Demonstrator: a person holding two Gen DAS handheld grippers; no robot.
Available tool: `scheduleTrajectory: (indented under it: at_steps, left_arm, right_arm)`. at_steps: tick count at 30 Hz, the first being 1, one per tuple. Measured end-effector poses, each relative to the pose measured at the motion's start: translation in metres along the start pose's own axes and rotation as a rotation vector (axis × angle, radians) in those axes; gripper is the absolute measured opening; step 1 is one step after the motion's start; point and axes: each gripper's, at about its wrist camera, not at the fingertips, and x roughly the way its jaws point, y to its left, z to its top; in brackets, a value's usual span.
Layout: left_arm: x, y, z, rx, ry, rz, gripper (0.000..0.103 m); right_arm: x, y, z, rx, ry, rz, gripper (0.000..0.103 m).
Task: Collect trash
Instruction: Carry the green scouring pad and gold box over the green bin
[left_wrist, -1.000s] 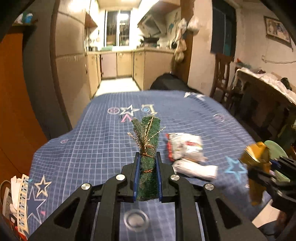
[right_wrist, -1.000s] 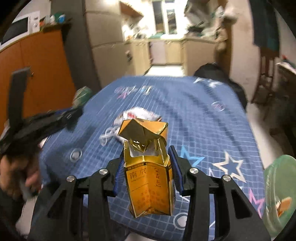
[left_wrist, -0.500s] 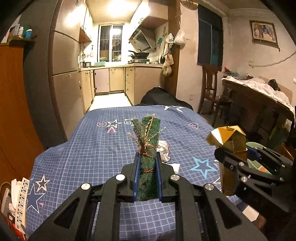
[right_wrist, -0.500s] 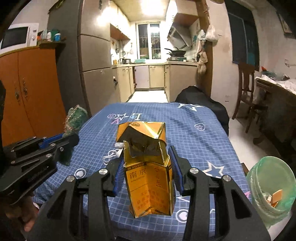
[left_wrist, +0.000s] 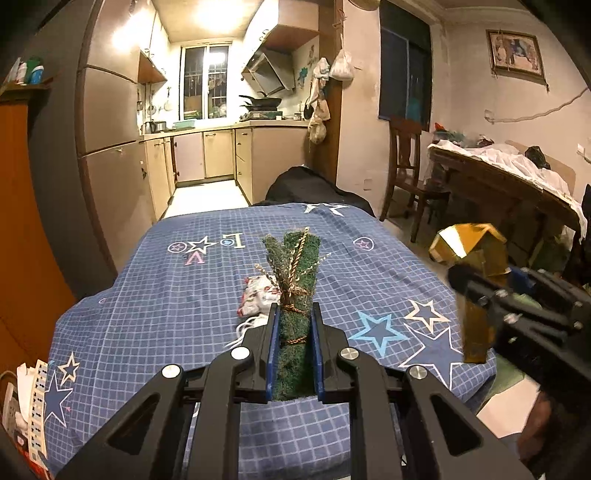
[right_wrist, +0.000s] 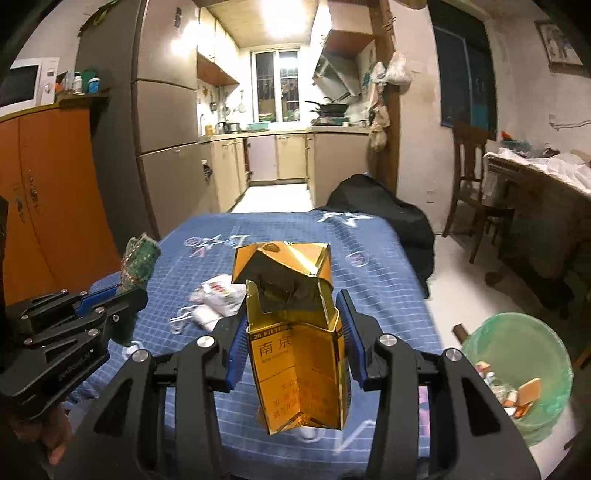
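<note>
A: Start with the left wrist view. What is your left tool (left_wrist: 294, 321) doing?

B: Your left tool is closed tight on a green bundle (left_wrist: 295, 280) tied with gold twine. The bundle stands upright between the blue pads at the centre of the frame, its top fanning out above the fingertips. Behind it lies the bench (left_wrist: 155, 295) under a blue checked cloth with stars.

A: Anything lying on that cloth?

B: Yes, crumpled white wrappers (left_wrist: 255, 295) with red print lie just left of the bundle, partly hidden by your tool. At the right edge of the frame your right tool (left_wrist: 476, 291) shows from the side, carrying a gold cigarette pack (left_wrist: 476, 258).

A: Now the right wrist view.

B: Your right tool (right_wrist: 291, 325) sits partway open, its pads pressing both sides of the gold cigarette pack (right_wrist: 295, 347). The pack stands upright at the centre of the frame, its torn lid flipped up and open. The white wrappers (right_wrist: 214, 299) lie on the bench (right_wrist: 369, 258) just left of the pack, somewhat blurred.

A: And the rest of that frame?

B: At lower left your left tool (right_wrist: 133, 291) holds the green bundle (right_wrist: 138, 266), with your hand (right_wrist: 48, 435) below it. At lower right a green bin (right_wrist: 517, 339) stands on the floor beside the bench, with scraps inside.
</note>
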Motion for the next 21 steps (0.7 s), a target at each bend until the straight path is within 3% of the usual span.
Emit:
scheduleTrajectory:
  at_steps: [11,21]
  left_arm:
    - [0.04,-0.056,0.031,0.07,0.005,-0.05,0.016]
    - [0.08,-0.154,0.05,0.184,0.032,-0.152,0.016]
  right_arm:
    - [-0.016,-0.079,0.005,0.052,0.005,-0.135,0.042]
    - [-0.039,-0.158,0.0,0.105,0.028,-0.287,0.043]
